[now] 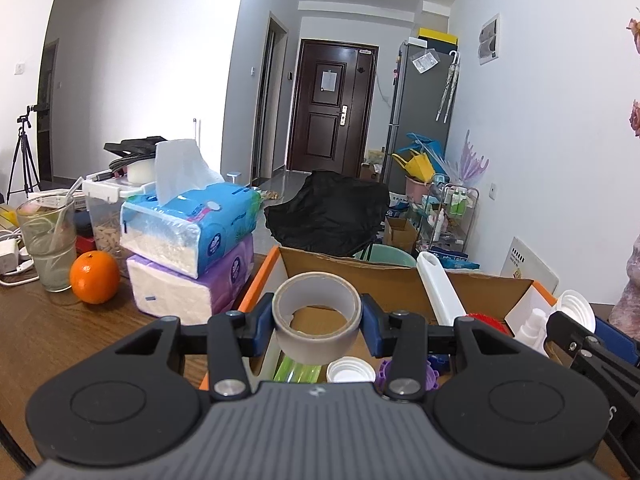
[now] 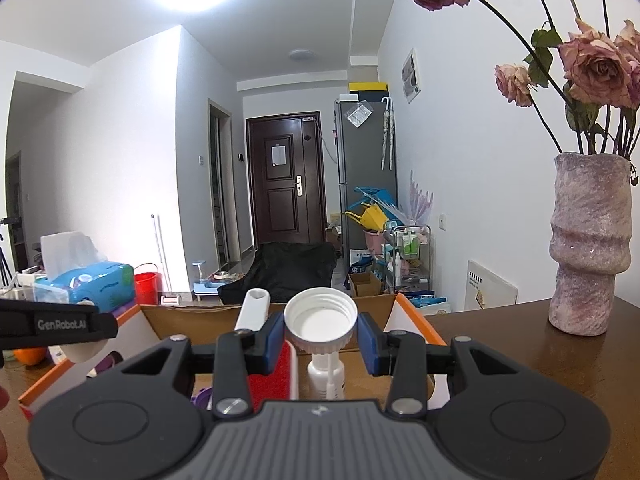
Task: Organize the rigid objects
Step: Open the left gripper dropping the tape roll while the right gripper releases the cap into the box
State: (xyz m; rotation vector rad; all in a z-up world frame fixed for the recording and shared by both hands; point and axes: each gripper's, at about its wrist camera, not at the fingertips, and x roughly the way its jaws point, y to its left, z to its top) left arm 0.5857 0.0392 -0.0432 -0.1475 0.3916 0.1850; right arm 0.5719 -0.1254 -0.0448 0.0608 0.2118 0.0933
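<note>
step: both hands carry one item each above the cardboard box point(image 1: 360, 276); judging by the task, this is the carry-and-drop stage of sorting things into the box.
left gripper point(image 1: 318, 322): blue pads clamp a roll of tape point(image 1: 316, 316) from both sides; the roll's hole faces the camera and tilts up.
tape position: squarely between the fingertips, hanging over the left part of the box, above a green tube point(image 1: 298, 372) and a small white cap point(image 1: 348, 370) already lying inside.
right gripper point(image 2: 321, 338): pads pinch a white screw lid point(image 2: 321, 318) at its rim, open side toward the camera.
lid position: centred between the pads, over the right part of the box, right above a white spray bottle point(image 2: 326, 374) and next to a red brush point(image 2: 276, 376) with a white handle.
next move: probably lower each item to a free spot, then spread the fingers; it needs room among what is already there.
risk: the two grippers are close side by side, so they could knock each other on release.
table point(image 1: 60, 332): an orange point(image 1: 95, 277), a glass point(image 1: 47, 242) and tissue packs point(image 1: 188, 260) sit left of the box, a vase point(image 2: 588, 244) to its right, all clear of the grippers.
</note>
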